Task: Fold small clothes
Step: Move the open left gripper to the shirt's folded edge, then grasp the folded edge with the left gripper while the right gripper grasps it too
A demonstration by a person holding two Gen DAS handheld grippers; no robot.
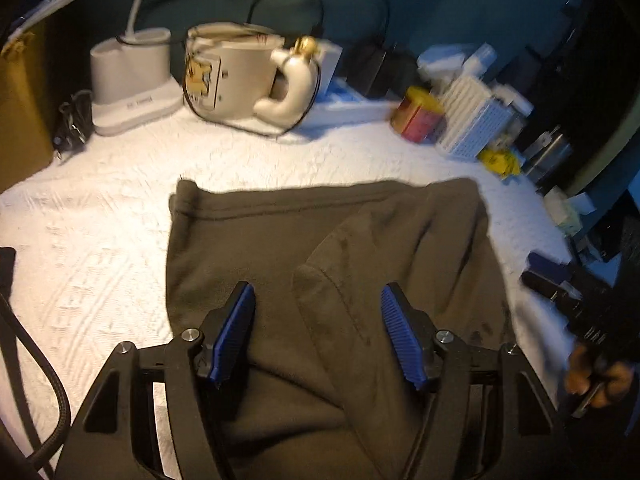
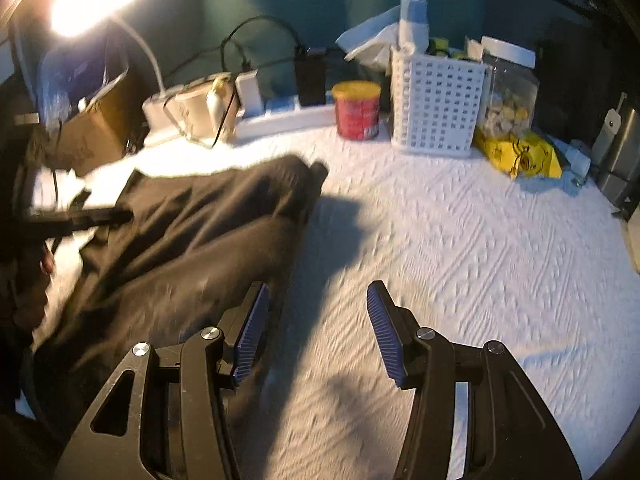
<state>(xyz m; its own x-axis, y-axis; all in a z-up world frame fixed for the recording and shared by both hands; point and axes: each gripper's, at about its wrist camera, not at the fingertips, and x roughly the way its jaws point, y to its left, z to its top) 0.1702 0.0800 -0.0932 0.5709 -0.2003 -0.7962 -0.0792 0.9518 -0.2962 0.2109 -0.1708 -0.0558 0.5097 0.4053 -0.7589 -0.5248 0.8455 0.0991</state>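
Note:
A dark brown garment (image 1: 260,240) lies flat on the white textured cover (image 1: 100,240), with one layer folded over on its right side. My left gripper (image 1: 318,288) hovers over the near part of the garment. It is open, its blue pads (image 1: 236,328) wide apart and clear of the cloth. In the right wrist view the garment (image 2: 192,240) lies to the left. My right gripper (image 2: 318,286) stands open over the bare cover (image 2: 460,260), its left finger beside the garment's edge. The dark blurred bar over the garment's far left is probably the left gripper (image 2: 92,216).
Along the back stand a white lamp base (image 1: 132,80), a cream mug (image 1: 236,80), a red tin with a yellow lid (image 2: 357,110), a white lattice basket (image 2: 434,108), a clear jar (image 2: 508,96) and a yellow packet (image 2: 520,156). A cardboard box (image 2: 96,132) sits at the back left.

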